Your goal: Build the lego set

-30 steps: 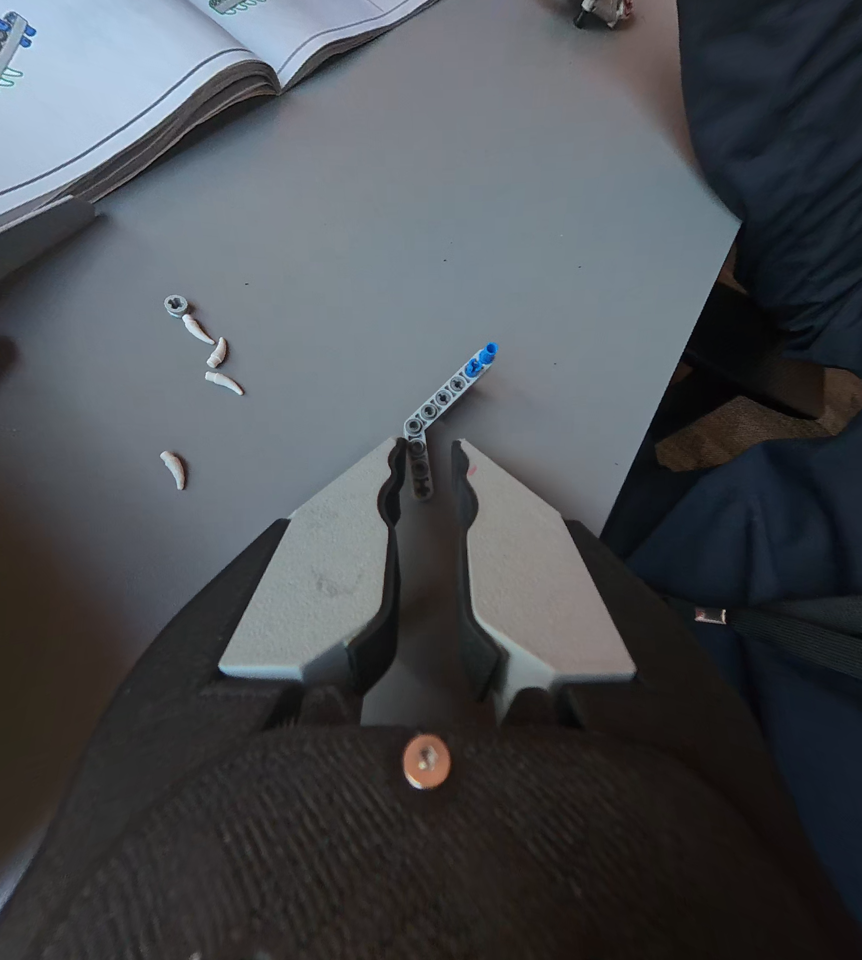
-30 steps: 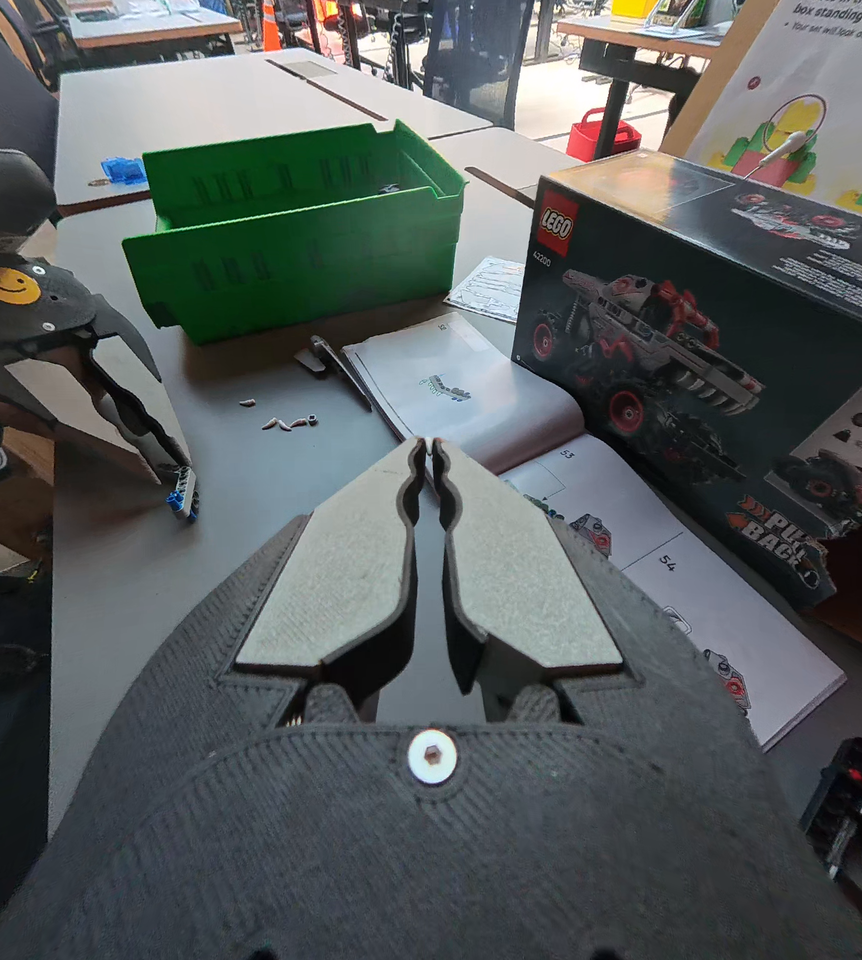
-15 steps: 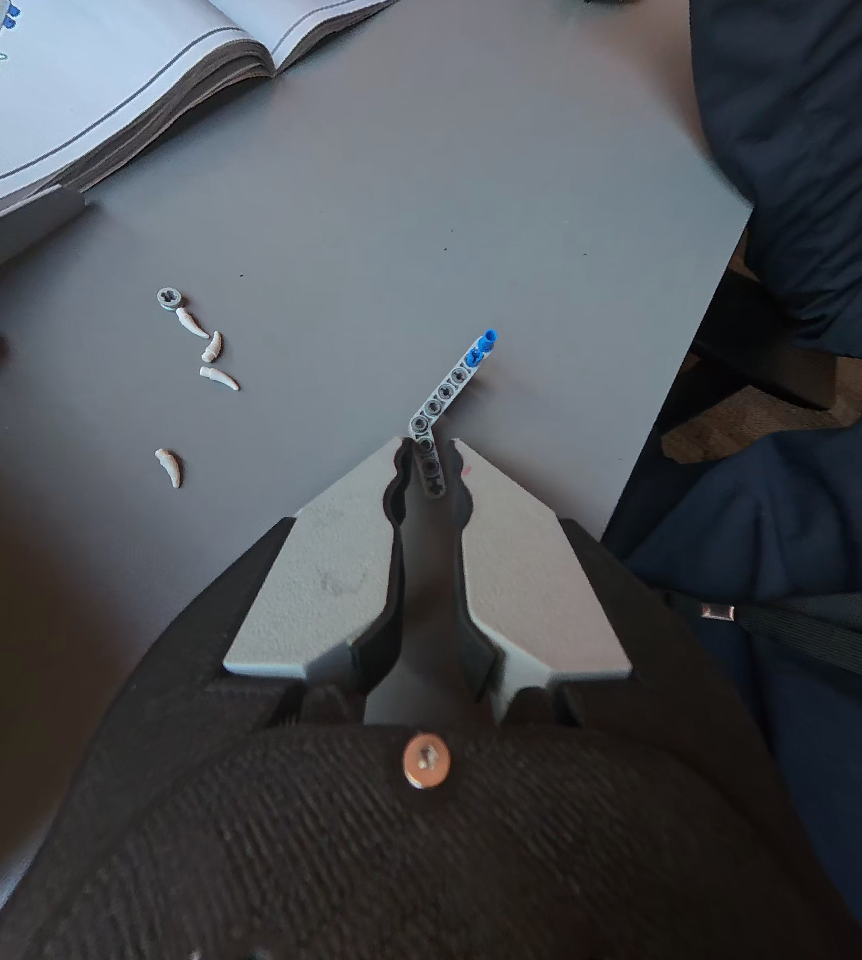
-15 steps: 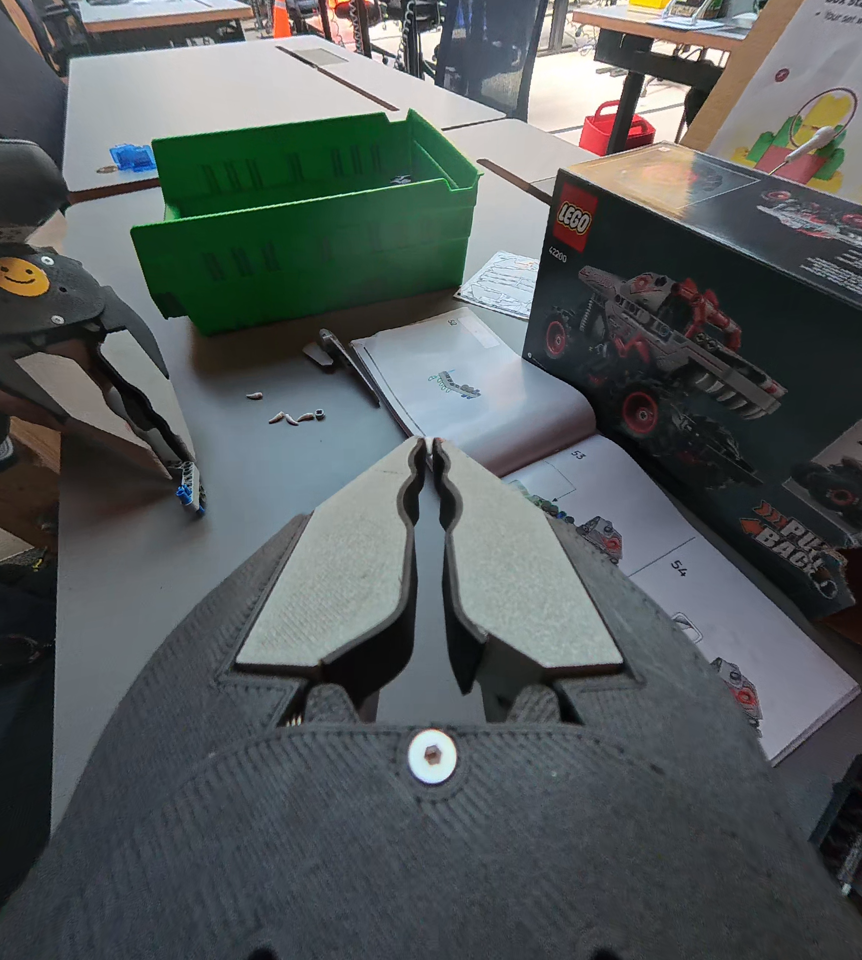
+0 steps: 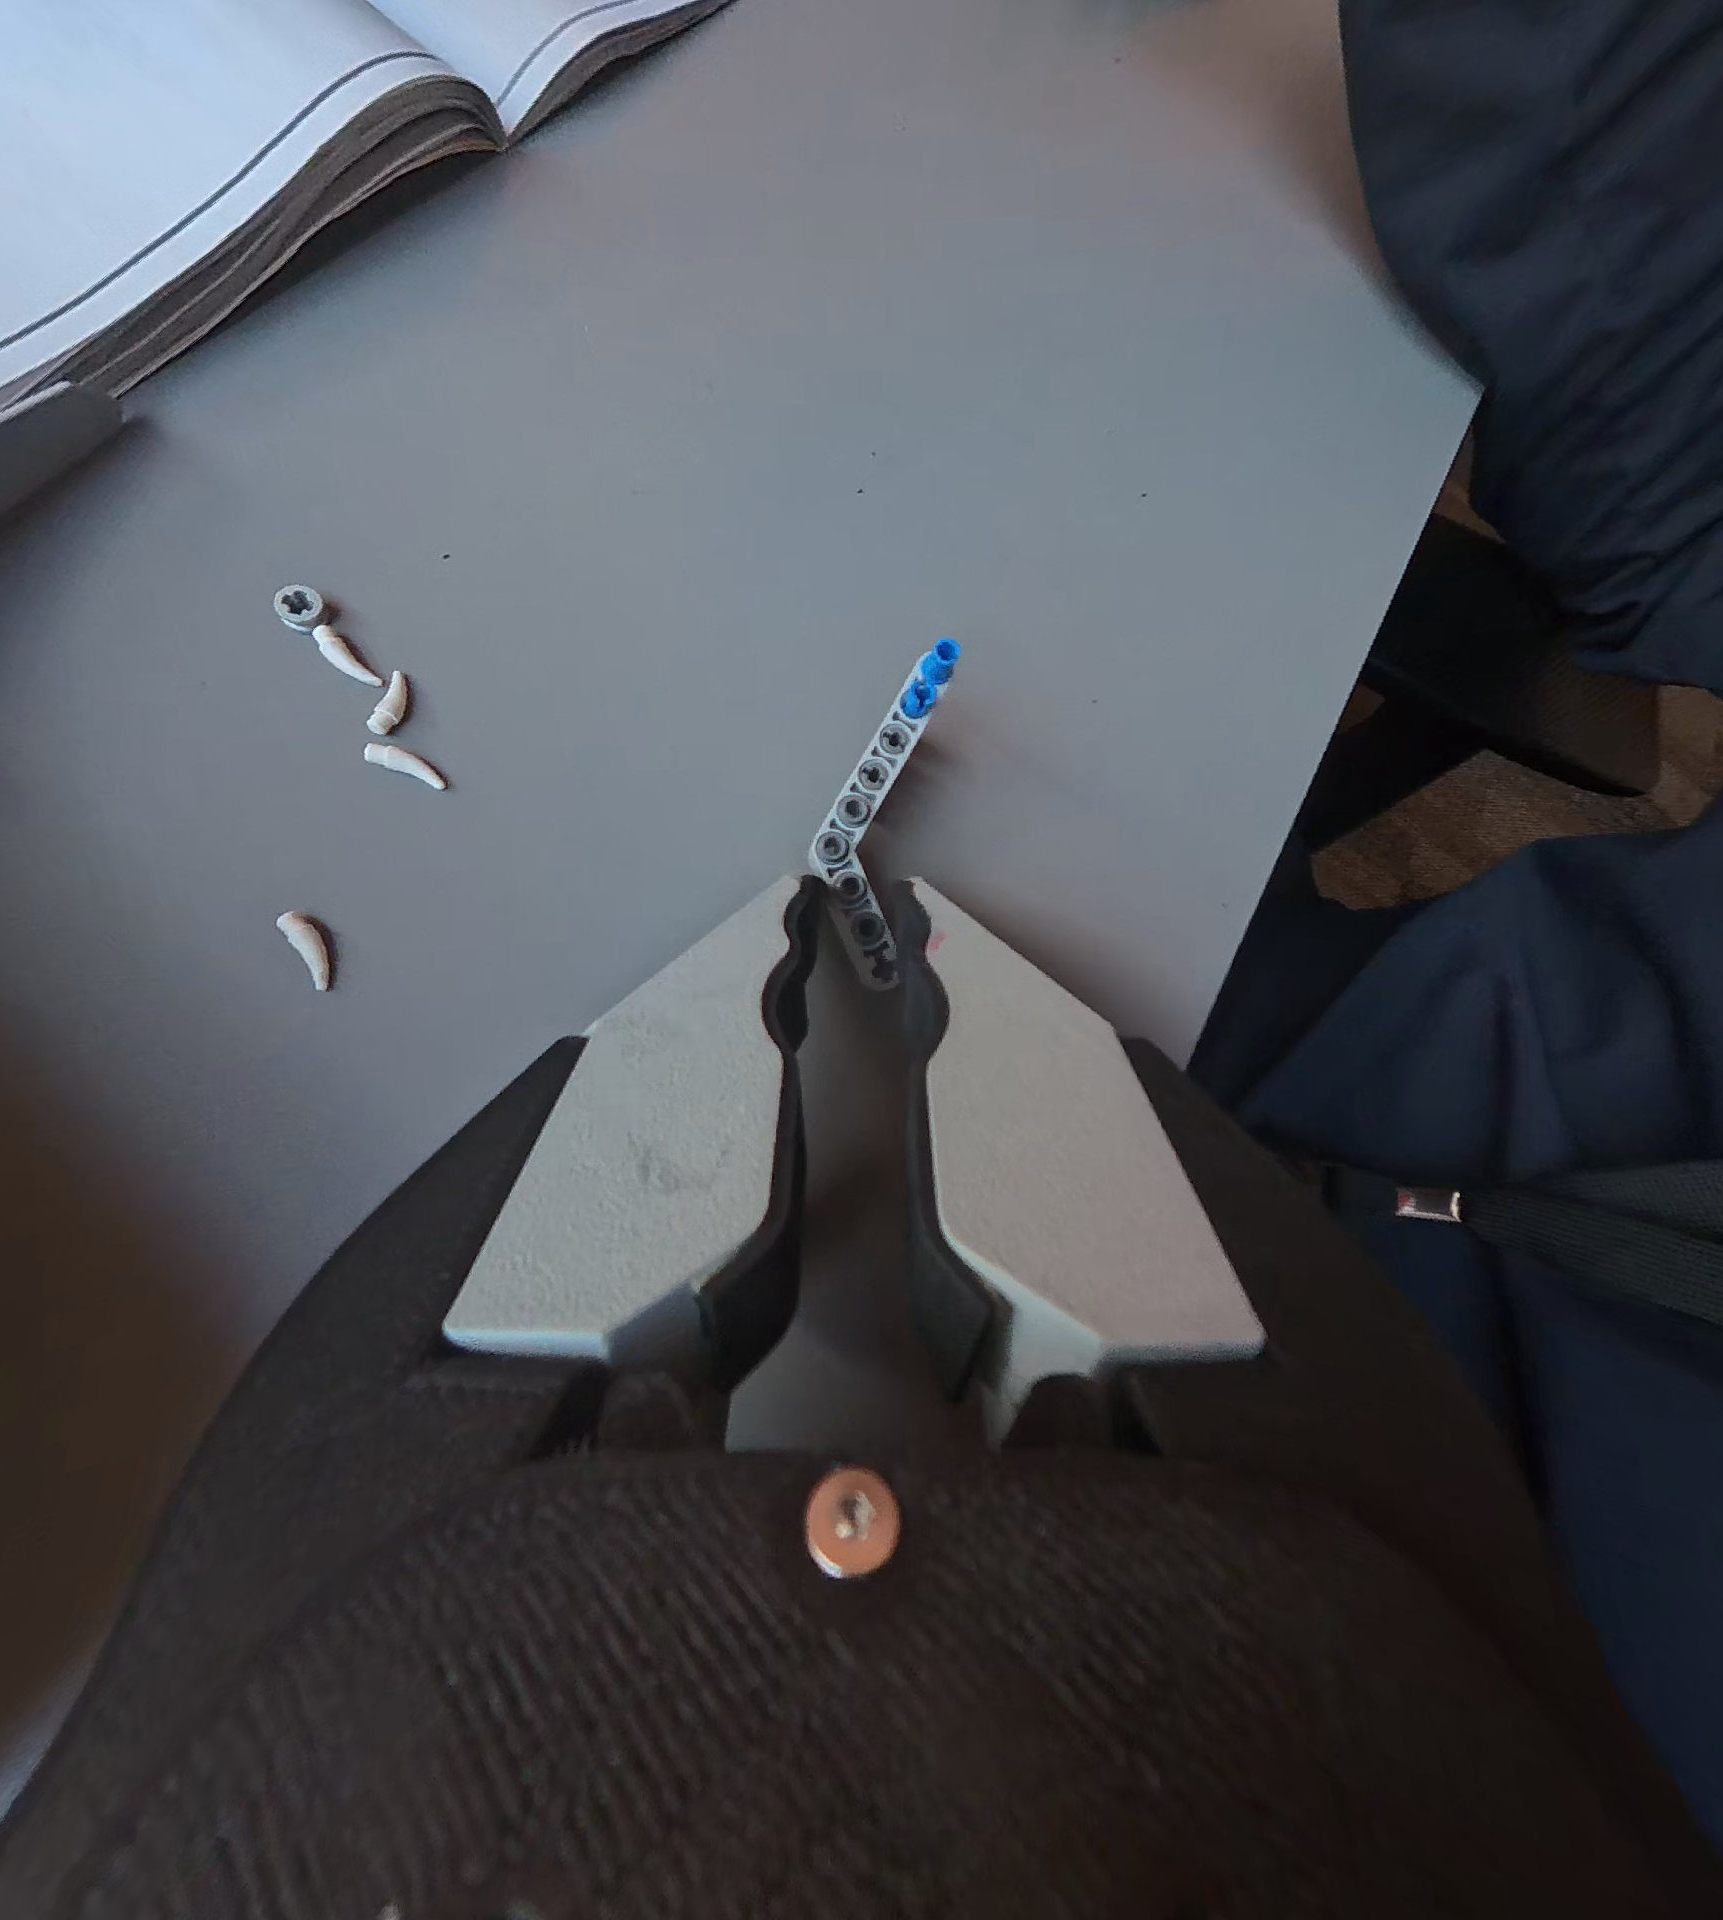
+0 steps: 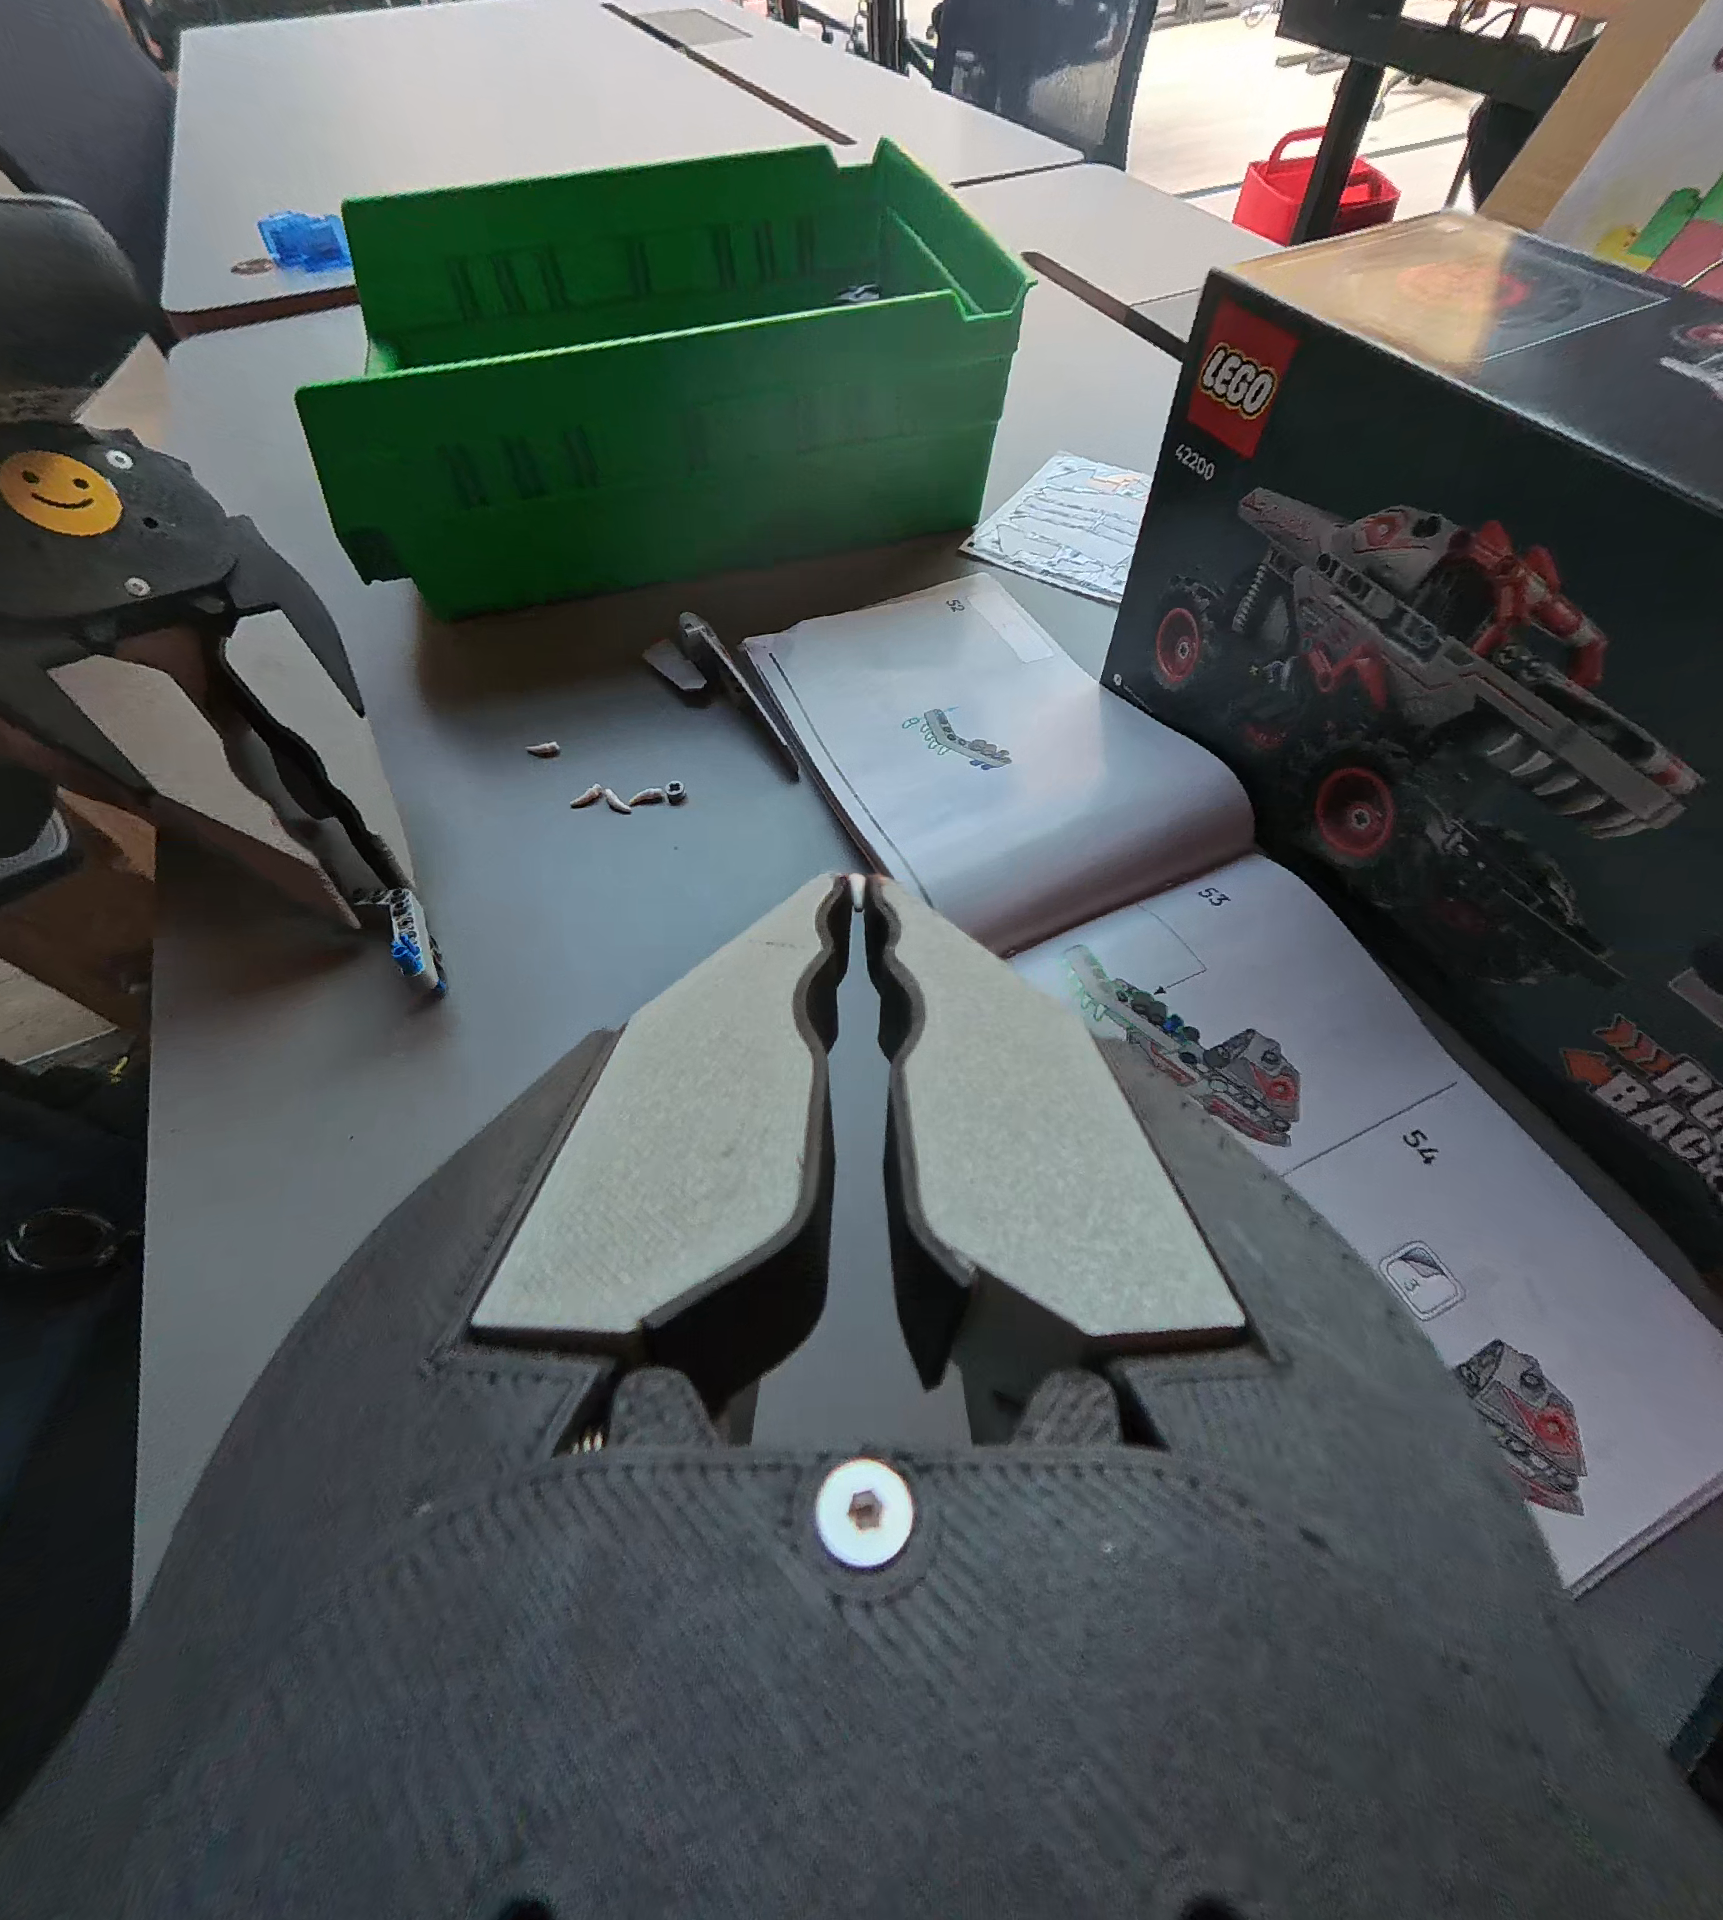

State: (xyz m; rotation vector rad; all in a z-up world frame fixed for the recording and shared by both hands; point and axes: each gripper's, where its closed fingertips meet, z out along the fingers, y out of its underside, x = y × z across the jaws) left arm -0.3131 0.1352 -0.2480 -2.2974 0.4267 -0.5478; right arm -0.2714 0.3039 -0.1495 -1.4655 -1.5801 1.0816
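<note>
One bent grey beam (image 5: 862, 821) pinched at its short end by the left gripper (image 5: 852, 914), tip resting on the table (image 5: 732, 364). Long axis angled up and away, blue pins (image 5: 935, 675) farthest out. Right gripper (image 6: 855, 896) nipped on a tiny white tooth (image 6: 854, 890). Risk: tooth squirting free from so thin a grip; beam pivoting under push.

Green bin (image 6: 670, 436) contents too hidden to tell

Teeth (image 5: 379, 717) lie left of beam (image 5: 872, 800), booklet (image 5: 161, 156) behind
</note>
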